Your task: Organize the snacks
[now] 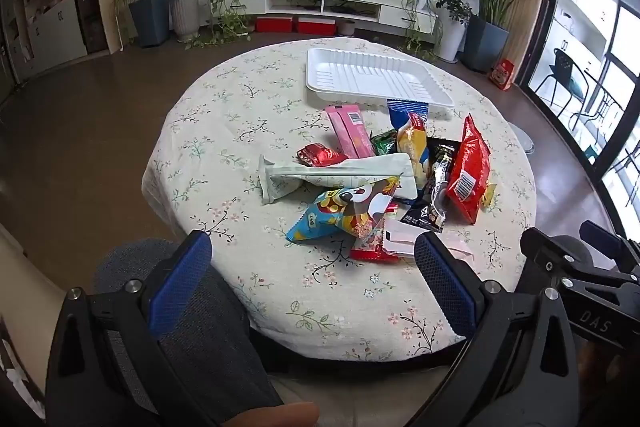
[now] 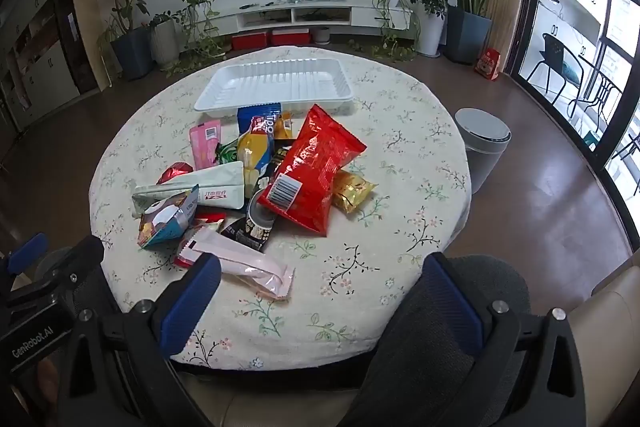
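Observation:
A pile of snack packets lies mid-table: a big red bag point(image 2: 310, 167) point(image 1: 470, 169), a pale green pouch point(image 1: 340, 173) point(image 2: 200, 183), a panda-print bag point(image 1: 348, 213) point(image 2: 168, 219), a pink packet point(image 1: 352, 133) point(image 2: 206, 143), a yellow-blue bag point(image 2: 256, 147), a gold packet point(image 2: 352, 189) and a pale pink wrapper point(image 2: 244, 265). An empty white tray point(image 1: 368, 77) point(image 2: 276, 85) sits beyond the pile. My left gripper point(image 1: 312, 255) and right gripper point(image 2: 320, 277) are open and empty, hovering over the table's near edge.
The round table has a floral cloth point(image 1: 224, 131) point(image 2: 400, 155). A grey chair back point(image 1: 188, 307) point(image 2: 460, 307) stands at the near edge. A grey bin point(image 2: 482, 145) stands on the floor right of the table. Plants and a TV stand line the far wall.

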Demonstrator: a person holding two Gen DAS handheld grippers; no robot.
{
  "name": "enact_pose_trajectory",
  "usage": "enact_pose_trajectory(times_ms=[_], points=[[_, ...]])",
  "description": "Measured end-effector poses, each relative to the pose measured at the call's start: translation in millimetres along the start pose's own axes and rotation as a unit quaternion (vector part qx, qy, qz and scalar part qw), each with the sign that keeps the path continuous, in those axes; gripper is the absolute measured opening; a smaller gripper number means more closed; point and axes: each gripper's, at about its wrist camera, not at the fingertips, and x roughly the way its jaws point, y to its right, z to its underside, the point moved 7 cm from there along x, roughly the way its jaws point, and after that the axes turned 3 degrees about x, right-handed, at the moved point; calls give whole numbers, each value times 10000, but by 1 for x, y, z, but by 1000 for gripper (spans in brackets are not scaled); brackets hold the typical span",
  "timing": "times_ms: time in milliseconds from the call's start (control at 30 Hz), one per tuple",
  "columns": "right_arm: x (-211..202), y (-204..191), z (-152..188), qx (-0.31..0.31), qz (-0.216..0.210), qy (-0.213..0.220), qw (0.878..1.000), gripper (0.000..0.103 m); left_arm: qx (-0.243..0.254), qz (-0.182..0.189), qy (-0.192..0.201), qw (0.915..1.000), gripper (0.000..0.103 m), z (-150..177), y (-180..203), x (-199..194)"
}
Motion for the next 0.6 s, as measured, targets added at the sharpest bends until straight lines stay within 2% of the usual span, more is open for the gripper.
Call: enact_pose_trajectory(times_ms=[100,600], points=[[0,0,0,-32,32,5,10000,103,90,-67,125,9999,103,0,1,-4],[2,-1,1,-30,21,7,10000,103,102,-101,68,9999,103,1,2,-2]])
